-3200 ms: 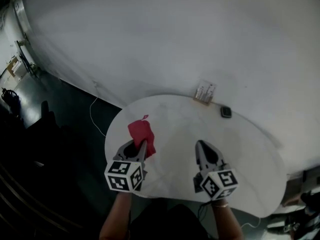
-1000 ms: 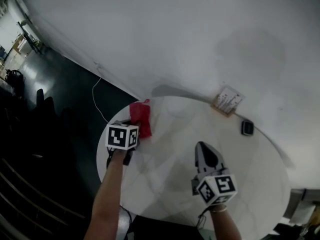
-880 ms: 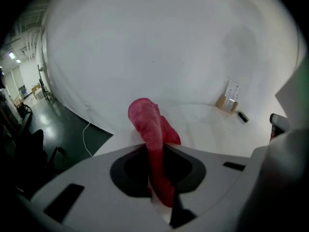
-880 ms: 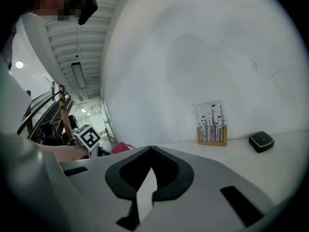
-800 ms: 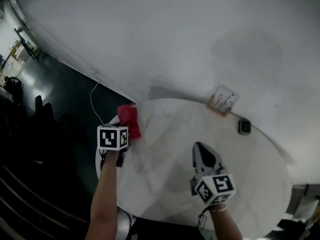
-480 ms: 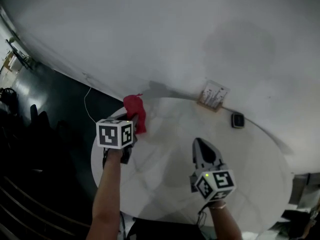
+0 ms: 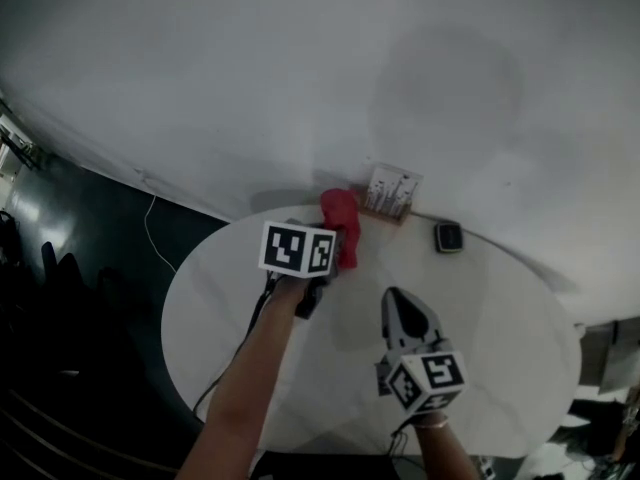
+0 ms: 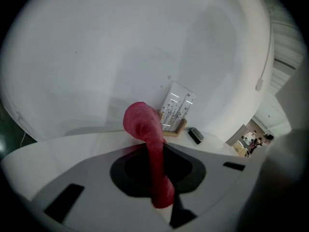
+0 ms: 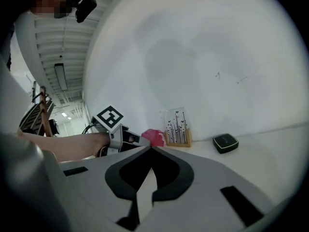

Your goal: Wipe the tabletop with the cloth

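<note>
My left gripper [image 7: 333,255] pinches the red cloth [image 7: 342,224], bunched at the table's [image 7: 500,308] far edge by the card stand [image 7: 392,190] to wipe there, while my right gripper [image 7: 396,300] hangs closed and empty, out of the way.
</note>
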`<action>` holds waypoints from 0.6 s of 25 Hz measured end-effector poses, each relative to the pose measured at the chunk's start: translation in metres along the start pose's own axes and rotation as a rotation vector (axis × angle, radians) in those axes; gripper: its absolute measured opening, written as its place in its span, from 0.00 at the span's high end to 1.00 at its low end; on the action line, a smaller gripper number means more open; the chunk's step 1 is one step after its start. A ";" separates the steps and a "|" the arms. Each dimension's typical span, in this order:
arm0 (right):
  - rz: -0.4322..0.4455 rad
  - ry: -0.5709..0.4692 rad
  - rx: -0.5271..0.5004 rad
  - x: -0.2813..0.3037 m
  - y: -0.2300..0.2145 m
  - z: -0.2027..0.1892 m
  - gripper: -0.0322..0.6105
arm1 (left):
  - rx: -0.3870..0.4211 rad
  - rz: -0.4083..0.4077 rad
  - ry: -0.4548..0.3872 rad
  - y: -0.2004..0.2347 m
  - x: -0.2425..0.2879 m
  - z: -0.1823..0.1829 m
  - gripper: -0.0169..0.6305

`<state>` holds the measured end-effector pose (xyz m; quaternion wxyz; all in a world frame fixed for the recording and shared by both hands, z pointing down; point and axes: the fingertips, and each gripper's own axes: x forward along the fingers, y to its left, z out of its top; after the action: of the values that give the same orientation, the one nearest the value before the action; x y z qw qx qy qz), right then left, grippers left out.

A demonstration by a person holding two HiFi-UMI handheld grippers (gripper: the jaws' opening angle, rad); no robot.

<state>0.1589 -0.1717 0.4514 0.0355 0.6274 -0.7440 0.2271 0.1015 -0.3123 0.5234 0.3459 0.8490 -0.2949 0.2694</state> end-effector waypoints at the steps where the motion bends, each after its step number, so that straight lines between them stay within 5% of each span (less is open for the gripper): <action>1: -0.006 0.004 0.002 -0.001 -0.003 -0.001 0.95 | -0.002 -0.007 0.024 -0.001 0.010 -0.003 0.90; 9: 0.005 0.039 -0.007 0.009 0.000 -0.008 0.95 | 0.068 0.034 0.120 0.023 0.032 -0.009 0.90; 15: 0.047 0.049 -0.027 0.022 0.021 -0.008 0.95 | -0.011 0.099 0.079 0.076 -0.002 -0.010 0.90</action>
<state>0.1322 -0.1861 0.4595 0.0569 0.6034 -0.7604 0.2334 0.0456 -0.3490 0.5606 0.3482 0.8202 -0.3241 0.3178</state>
